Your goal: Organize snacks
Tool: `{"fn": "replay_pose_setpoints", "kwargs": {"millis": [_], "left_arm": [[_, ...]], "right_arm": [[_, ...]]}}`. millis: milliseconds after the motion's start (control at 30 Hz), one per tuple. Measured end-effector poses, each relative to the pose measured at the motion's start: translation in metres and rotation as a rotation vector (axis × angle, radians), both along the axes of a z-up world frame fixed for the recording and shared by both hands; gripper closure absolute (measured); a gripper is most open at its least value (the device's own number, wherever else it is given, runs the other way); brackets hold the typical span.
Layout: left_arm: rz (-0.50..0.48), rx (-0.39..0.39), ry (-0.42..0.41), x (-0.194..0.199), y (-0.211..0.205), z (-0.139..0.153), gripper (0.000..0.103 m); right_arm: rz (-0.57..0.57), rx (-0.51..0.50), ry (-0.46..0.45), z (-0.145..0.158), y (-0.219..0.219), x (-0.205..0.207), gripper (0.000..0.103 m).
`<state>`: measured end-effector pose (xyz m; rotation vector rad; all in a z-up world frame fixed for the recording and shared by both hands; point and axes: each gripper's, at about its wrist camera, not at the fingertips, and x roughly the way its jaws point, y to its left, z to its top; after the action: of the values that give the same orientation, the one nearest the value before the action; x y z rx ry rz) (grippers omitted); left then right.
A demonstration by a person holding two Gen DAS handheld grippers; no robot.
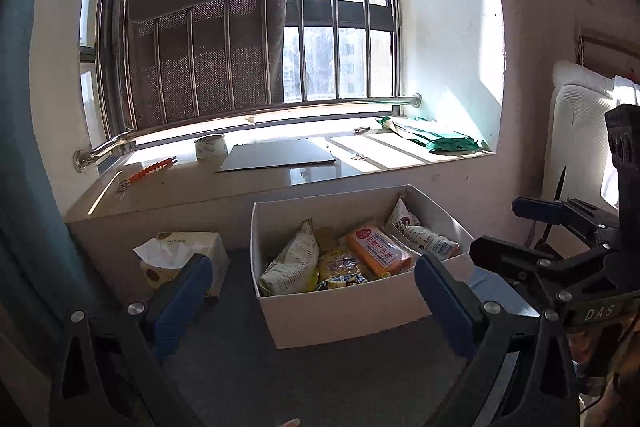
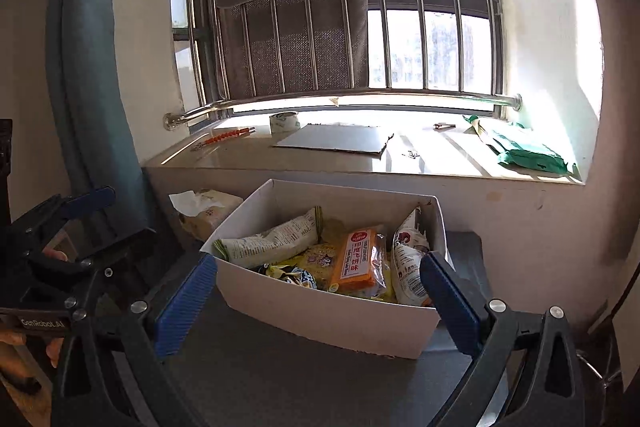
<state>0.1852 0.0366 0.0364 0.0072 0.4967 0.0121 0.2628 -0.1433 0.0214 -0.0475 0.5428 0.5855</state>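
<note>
We hold the left hand-held gripper [image 1: 314,301] and right hand-held gripper [image 2: 318,301] spread wide and empty, the snacks [image 2: 356,259] gathered at twelve o'clock inside the white box [image 2: 320,315] so they stay contained, bare grey surface [image 2: 280,379] before its near wall leaving approach room.

Both handheld grippers are black plastic frames with silver screw heads and ribbed blue pads lining the jaws. The left gripper [image 1: 316,301] carries white "GenRobot.AI" lettering; the right gripper [image 2: 320,301] reads "DAS".
</note>
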Motion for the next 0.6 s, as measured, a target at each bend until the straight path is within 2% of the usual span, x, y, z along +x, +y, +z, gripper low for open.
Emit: {"fn": "replay_pose_setpoints", "kwargs": {"millis": [100, 267, 333, 400, 467, 533, 600], "left_arm": [[0.011, -0.031, 0.049, -0.029, -0.009, -0.014, 0.000], [0.068, -0.085, 0.062, -0.077, -0.017, -0.030, 0.000], [0.097, -0.110, 0.082, -0.093, -0.020, -0.037, 0.000], [0.085, -0.165, 0.093, -0.105, -0.021, -0.042, 0.000], [0.085, -0.192, 0.100, -0.112, -0.022, -0.043, 0.000], [0.088, -0.174, 0.099, -0.116, -0.024, -0.042, 0.000], [0.110, -0.153, 0.085, -0.119, -0.022, -0.039, 0.000]], "right_arm": [[0.023, 0.035, 0.025, -0.007, -0.012, -0.028, 0.000], [0.000, 0.020, 0.047, -0.027, -0.041, -0.072, 0.000], [0.014, 0.061, 0.088, -0.035, -0.052, -0.083, 0.000], [0.041, 0.068, 0.139, -0.041, -0.055, -0.088, 0.000], [0.047, 0.050, 0.119, -0.042, -0.053, -0.095, 0.000], [0.068, 0.026, 0.101, -0.041, -0.048, -0.101, 0.000], [0.085, 0.044, 0.107, -0.039, -0.047, -0.101, 0.000]]}}
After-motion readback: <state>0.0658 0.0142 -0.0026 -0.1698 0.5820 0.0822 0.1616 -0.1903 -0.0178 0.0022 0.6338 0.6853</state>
